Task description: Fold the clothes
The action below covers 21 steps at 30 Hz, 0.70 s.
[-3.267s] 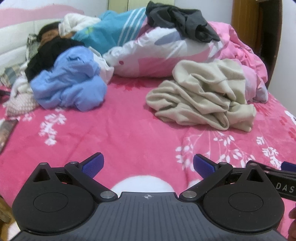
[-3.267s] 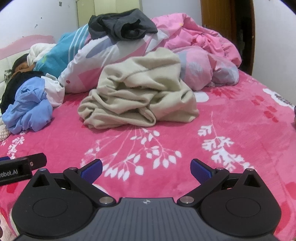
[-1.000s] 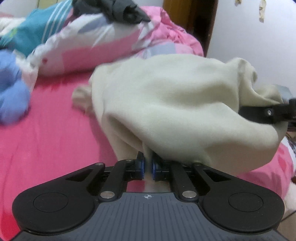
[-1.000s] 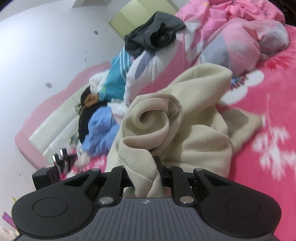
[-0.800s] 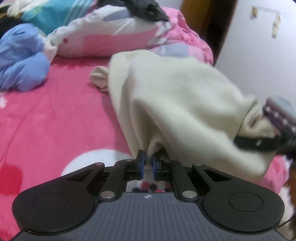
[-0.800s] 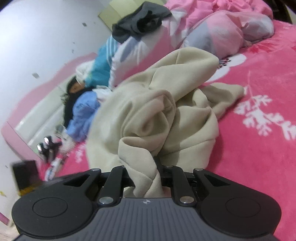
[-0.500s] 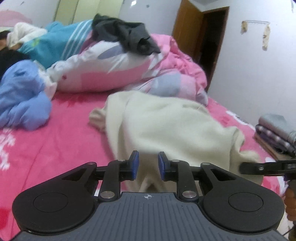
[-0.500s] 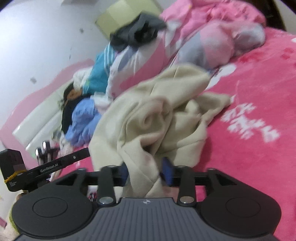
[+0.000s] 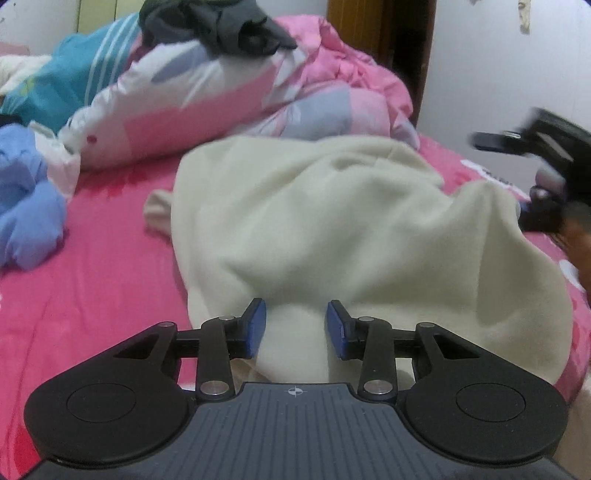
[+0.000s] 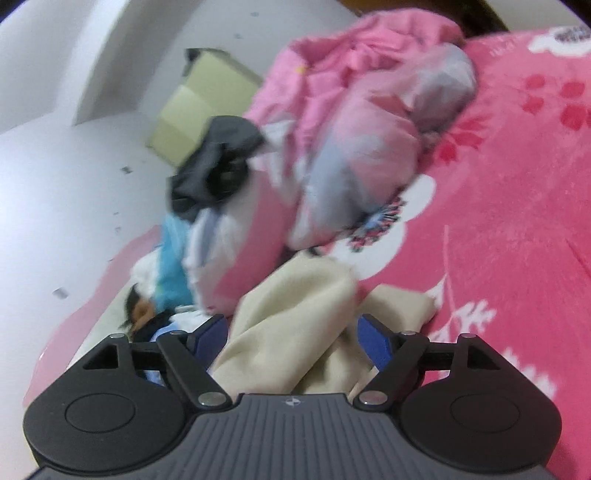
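Note:
A cream fleece garment [image 9: 332, 229] lies spread in a loose heap on the pink bed cover [image 9: 92, 280]. My left gripper [image 9: 294, 328] is open just above its near edge, the cloth showing between the blue pads but not pinched. In the right wrist view the same cream garment [image 10: 295, 332] bunches up between the fingers of my right gripper [image 10: 291, 338], which is wide open and tilted. The right gripper [image 9: 532, 170] also appears blurred at the right edge of the left wrist view, beyond the garment.
A pink and white duvet [image 9: 221, 92] is piled at the back with a dark grey garment [image 9: 218, 22] on top. A light blue garment [image 9: 26, 210] lies at the left. A wooden door frame [image 9: 380, 48] stands behind the bed.
Both grippers were shut on the cream garment a second ago and have opened, dropping it onto the bed. The right gripper has swung and tilted; its view is blurred.

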### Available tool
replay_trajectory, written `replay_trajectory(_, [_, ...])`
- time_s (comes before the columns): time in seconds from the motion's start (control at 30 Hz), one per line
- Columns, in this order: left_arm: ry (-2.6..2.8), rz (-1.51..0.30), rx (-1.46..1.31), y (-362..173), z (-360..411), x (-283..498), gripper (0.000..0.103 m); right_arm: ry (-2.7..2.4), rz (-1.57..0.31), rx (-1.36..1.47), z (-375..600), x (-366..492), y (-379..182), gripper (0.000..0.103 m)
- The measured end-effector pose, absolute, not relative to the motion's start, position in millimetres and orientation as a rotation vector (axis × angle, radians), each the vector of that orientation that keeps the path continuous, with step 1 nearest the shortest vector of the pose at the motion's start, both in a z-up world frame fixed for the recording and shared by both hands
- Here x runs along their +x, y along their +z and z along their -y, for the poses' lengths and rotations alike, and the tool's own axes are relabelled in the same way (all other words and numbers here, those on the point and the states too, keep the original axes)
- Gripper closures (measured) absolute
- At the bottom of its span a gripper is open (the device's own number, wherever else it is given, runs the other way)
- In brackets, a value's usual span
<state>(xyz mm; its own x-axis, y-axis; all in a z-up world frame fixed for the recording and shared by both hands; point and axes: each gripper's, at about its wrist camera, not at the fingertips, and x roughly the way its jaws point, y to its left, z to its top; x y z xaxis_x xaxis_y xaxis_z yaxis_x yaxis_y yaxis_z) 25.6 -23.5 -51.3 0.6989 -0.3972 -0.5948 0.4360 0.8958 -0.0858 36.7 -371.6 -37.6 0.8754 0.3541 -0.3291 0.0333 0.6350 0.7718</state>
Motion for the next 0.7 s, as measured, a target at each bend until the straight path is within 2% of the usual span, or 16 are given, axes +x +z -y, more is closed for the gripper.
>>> replay_trajectory(0.07, [-0.457,-0.655,0.068,-52,25,24,0.067,0.169,-0.523,0.88,375,64,-52,0.023])
replay_trajectory(0.1, [-0.454,-0.656,0.074,-52,25,23,0.067,0.162,-0.545,0.886,376,78,-60,0.03])
replay_trajectory(0.13, [-0.451,-0.655,0.081,-53,26,22,0.067,0.17,-0.564,0.894,375,88,-66,0.038])
replay_trajectory(0.2, [-0.449,-0.655,0.093,-54,25,19,0.067,0.234,-0.56,0.891,364,94,-66,0.072])
replay_trajectory(0.23, [-0.448,-0.655,0.1,-54,25,18,0.067,0.269,-0.554,0.887,358,96,-65,0.077])
replay_trajectory(0.3, [-0.45,-0.662,0.092,-54,21,16,0.067,0.329,-0.513,0.841,342,86,-53,0.092])
replay_trajectory(0.53, [-0.432,-0.685,-0.089,-39,-42,-2,0.067,0.523,-0.449,0.532,272,31,6,0.094])
replay_trajectory(0.7, [-0.377,-0.625,-0.255,-15,-96,-20,0.067,0.649,-0.486,0.313,202,-3,20,0.094])
